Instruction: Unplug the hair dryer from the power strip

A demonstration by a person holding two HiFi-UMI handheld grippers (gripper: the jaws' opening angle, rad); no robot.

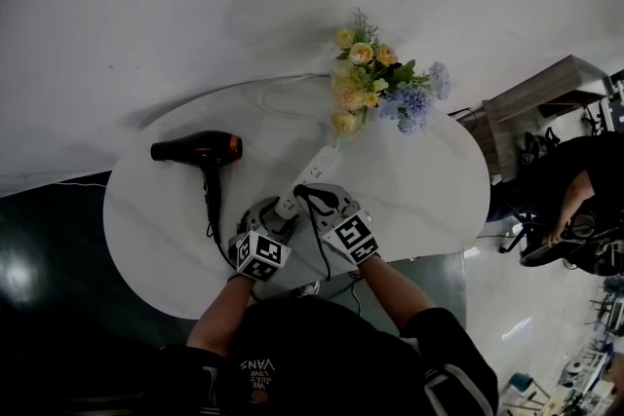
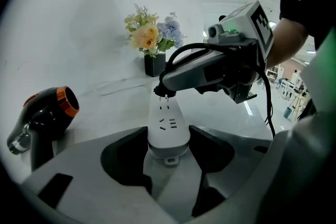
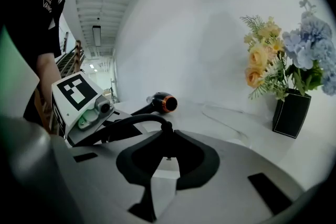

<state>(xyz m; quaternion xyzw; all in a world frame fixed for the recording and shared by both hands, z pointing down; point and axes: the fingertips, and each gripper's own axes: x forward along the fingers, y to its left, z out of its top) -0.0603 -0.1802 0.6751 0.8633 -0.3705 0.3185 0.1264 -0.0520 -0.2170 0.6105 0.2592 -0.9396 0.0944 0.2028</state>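
left gripper [image 2: 168, 137] clamps white plastic power strip [image 2: 167, 122]; right gripper [image 3: 167, 136] grips black plug [image 2: 164, 89], pins apparently out. Nearly done.

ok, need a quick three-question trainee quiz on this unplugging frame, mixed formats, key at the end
1. True or false: the right gripper is lifting the hair dryer off the round table.
2. Multiple choice: the left gripper's jaws are shut on A) the hair dryer B) the white power strip's end C) the table's edge.
3. Fill in: the right gripper's jaws grip the black ____ at the strip.
Key: 1 false, it lies on the table. 2 B. 3 plug.
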